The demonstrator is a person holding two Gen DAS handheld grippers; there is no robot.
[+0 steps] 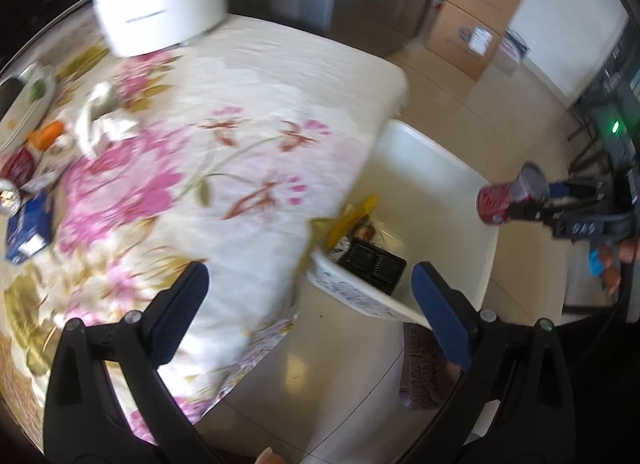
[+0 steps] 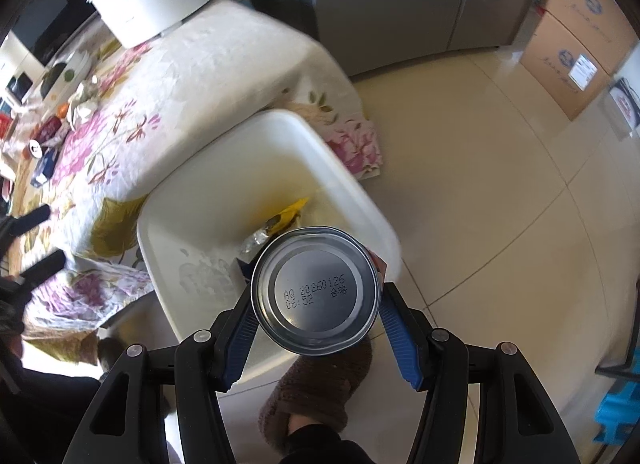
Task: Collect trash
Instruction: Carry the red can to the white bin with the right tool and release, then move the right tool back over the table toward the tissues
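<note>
My right gripper (image 2: 316, 304) is shut on a red drink can (image 2: 316, 290), its silver bottom facing the camera, held over the near rim of the white trash bin (image 2: 248, 132). In the left wrist view the can (image 1: 510, 194) hangs above the bin (image 1: 432, 168), at its right rim. The bin holds a yellow wrapper (image 1: 352, 216) and a black tray (image 1: 372, 264). My left gripper (image 1: 310, 284) is open and empty over the table's edge. More trash lies on the floral tablecloth (image 1: 248, 96): crumpled tissue (image 1: 100, 120), a blue box (image 1: 30, 228), another red can (image 1: 16, 172).
A white pot (image 1: 160, 4) with a long handle stands at the table's far end. A plate (image 1: 28, 104) and an orange item (image 1: 48, 134) sit at the left. Cardboard boxes (image 1: 476, 12) are stacked by the wall. A brown slipper (image 2: 316, 388) is on the tiled floor beside the bin.
</note>
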